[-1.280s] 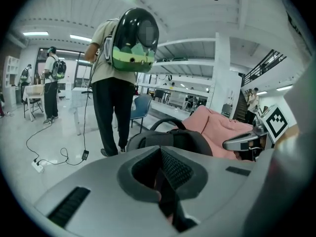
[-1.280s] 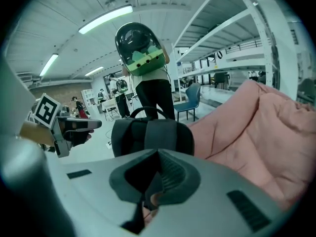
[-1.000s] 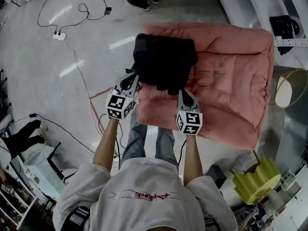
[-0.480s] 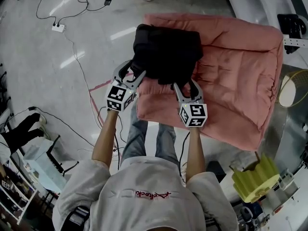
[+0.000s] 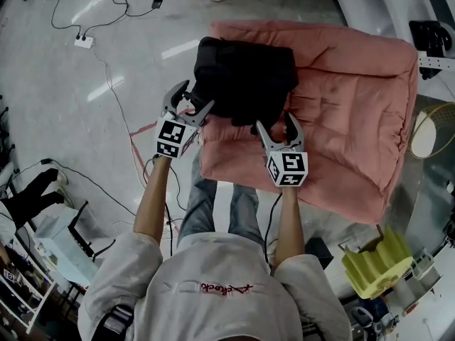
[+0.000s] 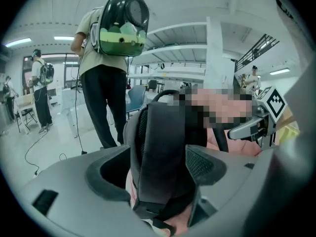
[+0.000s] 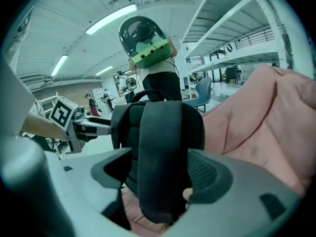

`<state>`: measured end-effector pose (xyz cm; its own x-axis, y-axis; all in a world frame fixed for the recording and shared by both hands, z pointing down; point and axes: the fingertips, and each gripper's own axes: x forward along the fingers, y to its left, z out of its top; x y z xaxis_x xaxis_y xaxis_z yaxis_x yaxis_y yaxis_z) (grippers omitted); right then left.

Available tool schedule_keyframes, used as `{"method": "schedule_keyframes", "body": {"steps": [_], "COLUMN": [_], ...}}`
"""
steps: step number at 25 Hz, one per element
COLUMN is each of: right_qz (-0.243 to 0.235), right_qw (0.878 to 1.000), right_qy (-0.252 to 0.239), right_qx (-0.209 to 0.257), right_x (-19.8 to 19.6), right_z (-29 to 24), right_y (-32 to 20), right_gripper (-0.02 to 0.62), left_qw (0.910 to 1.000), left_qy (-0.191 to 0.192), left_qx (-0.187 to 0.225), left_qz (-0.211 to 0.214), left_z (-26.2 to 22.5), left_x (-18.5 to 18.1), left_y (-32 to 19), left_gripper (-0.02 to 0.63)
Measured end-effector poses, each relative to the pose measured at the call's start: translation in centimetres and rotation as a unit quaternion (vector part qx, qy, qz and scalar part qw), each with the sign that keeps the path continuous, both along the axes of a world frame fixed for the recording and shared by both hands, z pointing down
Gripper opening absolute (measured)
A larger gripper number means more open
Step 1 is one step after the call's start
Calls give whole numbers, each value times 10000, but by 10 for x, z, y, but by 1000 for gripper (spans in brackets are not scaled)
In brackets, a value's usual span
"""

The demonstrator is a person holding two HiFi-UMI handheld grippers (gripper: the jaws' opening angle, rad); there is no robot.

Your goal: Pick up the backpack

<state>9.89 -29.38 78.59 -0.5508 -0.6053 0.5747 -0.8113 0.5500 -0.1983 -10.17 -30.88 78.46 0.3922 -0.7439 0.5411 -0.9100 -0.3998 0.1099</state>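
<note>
At our left hand: the left gripper (image 5: 190, 98) has its jaws spread wide, and they have just been opening; one black padded strap (image 6: 163, 147) of the backpack stands between them, and as far as we see the pads do not press on it
At our right hand: the right gripper (image 5: 276, 125) is in the same condition, with jaws wide apart that have just been opening; the other strap (image 7: 160, 152) stands upright between them and is not squeezed
Backpack: the black backpack (image 5: 245, 80) lies on the pink cushion, on its left part toward the far corner, with the strap side turned to us; both grippers are at its near edge
Cushion: the pink cushion (image 5: 355, 98) lies flat on the shiny floor (image 5: 85, 77), and the backpack covers only a small part of it
Farther away: a person (image 6: 106, 98) stands beyond the backpack and wears a green and black capsule pack (image 6: 122, 23); a white power strip (image 5: 84, 41) with its cable lies on the floor at the far left
Done, in our judgement: only the approach, since each gripper is placed around one strap
Left to do, in our judgement: we must close both grippers on the straps and raise the backpack, which is not yet lifted from the cushion
Care: the straps look soft and may slide out if we close too near their ends
</note>
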Motion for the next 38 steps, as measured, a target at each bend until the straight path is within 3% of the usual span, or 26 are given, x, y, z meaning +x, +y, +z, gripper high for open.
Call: {"method": "schedule_keyframes", "body": {"steps": [9,14,19,23,26,32,38], "right_qz": [-328,-874,-1267,-1517,-1490,-1439,-1437], "right_qw": [9992,9961,9916,9877,9881,9890,9889], "right_qy": [-187,2,-144,-278,-307,-280,-333], "right_qx": [-115,-150,-228,-251,-225,-186,-161], "right_x": [-15,-33,-43,-47,-44,-42,-42], "right_z": [20,30,25,20,18,19,20], "right_y": [-29,-15,0,5,3,2,-3], "right_gripper": [343,342,333,324,303,281,262], "left_qw": [9992,9988,9961,9921,9875,9808,9689], "left_qy": [-83,-80,-206,147,452,99,545], "left_qx": [-33,-53,-118,-159,-292,-188,31], "left_qz": [400,489,853,1232,1484,1938,2414], "left_z": [18,16,16,8,6,10,-15], "left_x": [19,21,32,49,59,62,87], "left_y": [-14,-9,5,21,26,8,1], "left_gripper": [327,325,322,311,300,263,164]}}
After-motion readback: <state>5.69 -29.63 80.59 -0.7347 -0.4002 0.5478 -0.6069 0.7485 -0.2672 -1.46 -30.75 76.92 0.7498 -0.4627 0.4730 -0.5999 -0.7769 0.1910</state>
